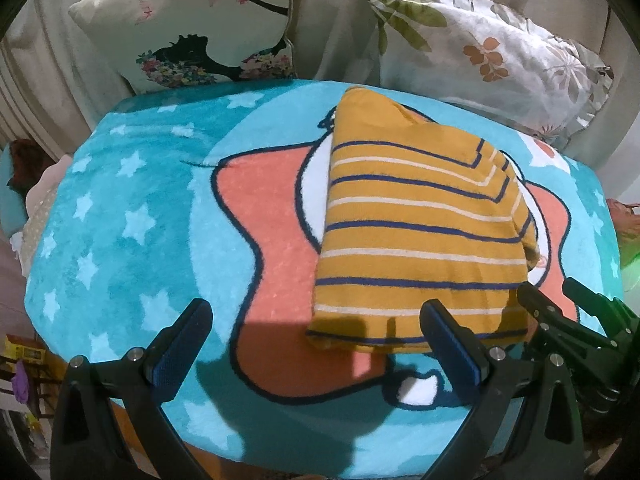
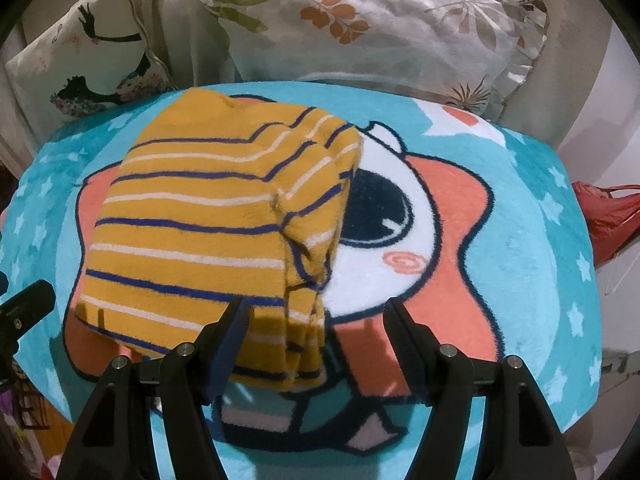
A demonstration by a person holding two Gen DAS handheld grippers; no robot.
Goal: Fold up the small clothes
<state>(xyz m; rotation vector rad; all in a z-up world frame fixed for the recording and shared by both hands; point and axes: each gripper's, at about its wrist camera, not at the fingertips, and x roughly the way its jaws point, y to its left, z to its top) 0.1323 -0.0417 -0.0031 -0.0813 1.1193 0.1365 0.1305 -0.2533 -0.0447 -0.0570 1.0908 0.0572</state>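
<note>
The mustard-yellow knit top with navy and cream stripes (image 1: 420, 232) lies on the fluffy turquoise blanket with white stars and a coral cartoon star figure (image 1: 132, 216), folded into a narrow lengthwise bundle, sleeve side tucked in on its right so the outline is roughly rectangular. My left gripper (image 1: 316, 334) is spread wide and holds nothing; it sits low at the near hem, its right finger just at the left bottom corner of the garment, the other finger over bare blanket. My right gripper (image 2: 316, 330) is also released and empty, its fingers straddling the near right corner where the folded layers stack up. Whether the pads touch the cloth I cannot tell. I judge both claws are lined up at the hem this way because the side folds look done and the bottom edge is what gets pinched to bring it up toward the neckline for the halving fold. The thick right edge could slip layers if the pinch is shallow. Behind the blanket a cream cushion with a black silhouette figure and flowers (image 1: 192, 28) and a white pillow printed with orange and green leaves (image 2: 372, 32) lean on the beige backing, out of the way. A red plastic bag (image 2: 608, 220) sits off the right edge.
</note>
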